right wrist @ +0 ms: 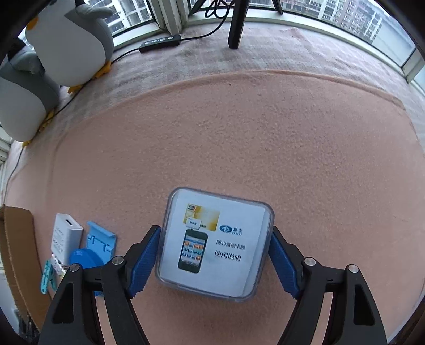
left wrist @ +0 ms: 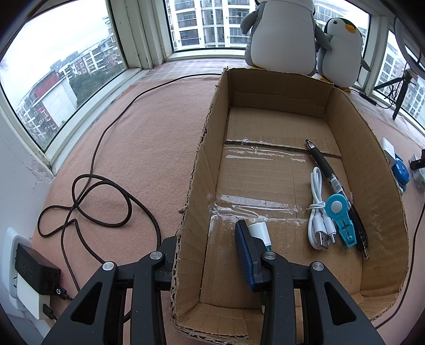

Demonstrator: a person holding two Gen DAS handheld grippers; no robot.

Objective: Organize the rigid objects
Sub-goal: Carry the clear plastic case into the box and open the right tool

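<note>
The open cardboard box (left wrist: 372,169) lies on the pink carpet. In it are a black pen (left wrist: 326,169), a white USB cable (left wrist: 318,212), a teal tool (left wrist: 342,223) and a small white tube (left wrist: 261,231). My left gripper (left wrist: 205,236) straddles the box's left wall, one finger outside and the blue pad inside, shut on that wall. In the right wrist view a clear square plastic case (right wrist: 215,244) with a printed card lies flat on the carpet. My right gripper (right wrist: 215,231) points down over it, open, with a pad close beside each of its sides.
A white charger (right wrist: 65,233) and blue plastic pieces (right wrist: 101,241) lie left of the case, beside the box corner (right wrist: 16,252). Plush penguins (left wrist: 281,34) sit behind the box by the window. A brown cable (left wrist: 106,201) loops left of the box. A tripod leg (right wrist: 237,24) stands far back.
</note>
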